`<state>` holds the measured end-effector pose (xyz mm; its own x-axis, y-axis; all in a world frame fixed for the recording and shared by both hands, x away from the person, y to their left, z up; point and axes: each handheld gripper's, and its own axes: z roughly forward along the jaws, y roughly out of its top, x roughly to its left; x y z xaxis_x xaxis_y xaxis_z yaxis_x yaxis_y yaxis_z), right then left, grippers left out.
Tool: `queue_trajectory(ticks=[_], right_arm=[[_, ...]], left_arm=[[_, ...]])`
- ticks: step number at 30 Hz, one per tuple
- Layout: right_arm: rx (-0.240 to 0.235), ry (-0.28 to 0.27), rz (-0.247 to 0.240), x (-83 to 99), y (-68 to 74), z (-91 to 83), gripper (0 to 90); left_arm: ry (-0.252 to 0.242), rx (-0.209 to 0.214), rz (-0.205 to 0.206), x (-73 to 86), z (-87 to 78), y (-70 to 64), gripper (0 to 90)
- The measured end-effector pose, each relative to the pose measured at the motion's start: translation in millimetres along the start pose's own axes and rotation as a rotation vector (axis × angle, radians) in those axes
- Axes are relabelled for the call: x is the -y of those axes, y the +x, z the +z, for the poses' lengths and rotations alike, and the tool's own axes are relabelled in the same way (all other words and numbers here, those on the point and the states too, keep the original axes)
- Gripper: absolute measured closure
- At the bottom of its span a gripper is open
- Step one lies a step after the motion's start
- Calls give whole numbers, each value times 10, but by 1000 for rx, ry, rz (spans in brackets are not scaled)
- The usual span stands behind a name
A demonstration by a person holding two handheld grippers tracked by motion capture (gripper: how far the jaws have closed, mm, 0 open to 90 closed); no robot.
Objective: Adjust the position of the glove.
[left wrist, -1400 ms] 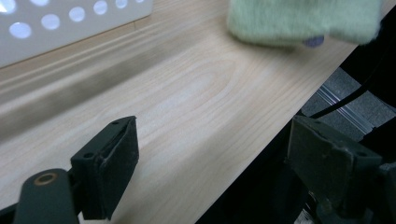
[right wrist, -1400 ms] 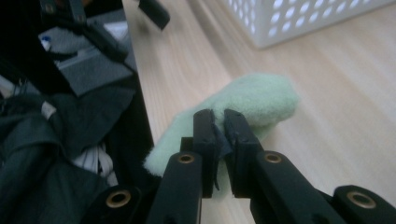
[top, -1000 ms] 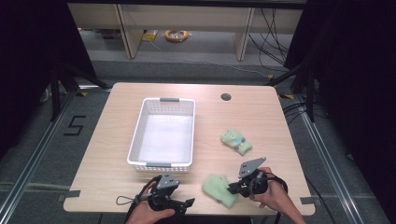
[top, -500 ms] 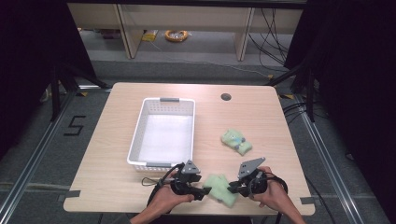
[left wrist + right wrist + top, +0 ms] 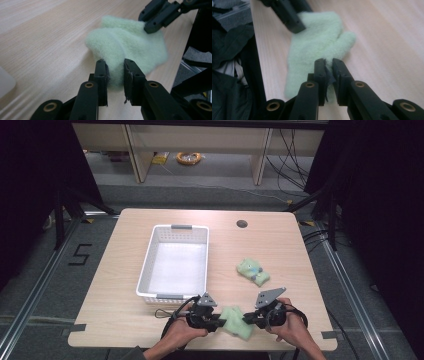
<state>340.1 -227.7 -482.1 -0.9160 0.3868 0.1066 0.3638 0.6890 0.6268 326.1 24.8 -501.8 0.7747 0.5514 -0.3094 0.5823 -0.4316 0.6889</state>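
We see both forearms come in from the bottom of the high view, hands low over the near edge of the counter (image 5: pixel 125 270) and turned inward toward each other. The left hand (image 5: pixel 181 332) holds the left tool (image 5: pixel 218 320) pointing right; the right hand (image 5: pixel 292 327) holds the right tool (image 5: pixel 248 319) pointing left, each with a grey plate on top and a cable trailing back.

The only writing we can read is a "5" marked on the floor (image 5: pixel 80 254), left of the counter.

Between the tools lies a pale green cloth (image 5: pixel 236 320), flat on the counter near its front edge. In the left gripper view the left tool (image 5: pixel 115 66) has its jaws narrowed on a raised fold of the cloth (image 5: pixel 127 47), pads pressing the fleece from both sides. In the right gripper view the right tool (image 5: pixel 328 65) is nearly closed, pinching the cloth (image 5: pixel 317 45) at its edge.

A white basket (image 5: pixel 150 265) stands just behind the left hand. A second green cloth (image 5: pixel 252 271), bunched, lies apart to the right of it.
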Motion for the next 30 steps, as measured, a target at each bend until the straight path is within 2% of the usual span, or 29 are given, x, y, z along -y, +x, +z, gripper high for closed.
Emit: queue_trajectory(ticks=[1,2,4,5,8,9,10,13,15,19,21,22,23,25,26,27,28,29,30], right_arm=[[10,-3,3,-20,-2,-25,829],[24,-3,-2,-43,-8,-45,832],[29,-2,-8,-68,-11,-57,833],[44,18,-17,-135,-23,-65,836],[44,39,-17,-190,-35,-49,837],[56,68,-25,-246,-78,-15,837],[69,70,-14,-258,-86,0,837],[68,74,-23,-303,-128,39,837],[81,71,-10,-304,-134,63,836],[89,101,-7,-248,-140,142,827],[76,94,8,-220,-143,172,816],[81,89,-3,-212,-159,182,805],[81,92,21,-208,-157,174,773],[89,78,21,-203,-173,184,740],[98,74,26,-202,-182,176,716],[124,71,81,-199,-174,138,637],[134,52,82,-198,-186,123,627],[138,45,97,-201,-194,80,602],[149,21,120,-201,-206,45,574]], left_arm=[[0,0,0,0,0,0,742],[-15,31,-42,18,-48,-34,743],[-31,38,-52,29,-80,-62,743],[-45,21,-43,36,-104,-93,744],[-53,18,-45,38,-108,-107,745],[-56,11,-70,37,-96,-96,745],[-53,22,-81,42,-83,-78,744],[-39,20,-92,78,-35,-50,741],[-31,9,-98,104,-1,-30,736],[-29,4,-93,116,6,-19,716],[-22,-11,-76,130,-5,-31,678],[-16,-13,-78,138,-6,-36,660],[-16,-13,-78,138,-6,-36,631],[-9,-26,-69,142,-21,-37,551],[-15,-39,-64,139,-36,-50,551],[-16,-51,-45,129,-74,-62,495],[-8,-63,-27,124,-106,-61,460],[-19,-79,-39,129,-123,-69,428],[-22,-74,-29,129,-157,-67,413]])
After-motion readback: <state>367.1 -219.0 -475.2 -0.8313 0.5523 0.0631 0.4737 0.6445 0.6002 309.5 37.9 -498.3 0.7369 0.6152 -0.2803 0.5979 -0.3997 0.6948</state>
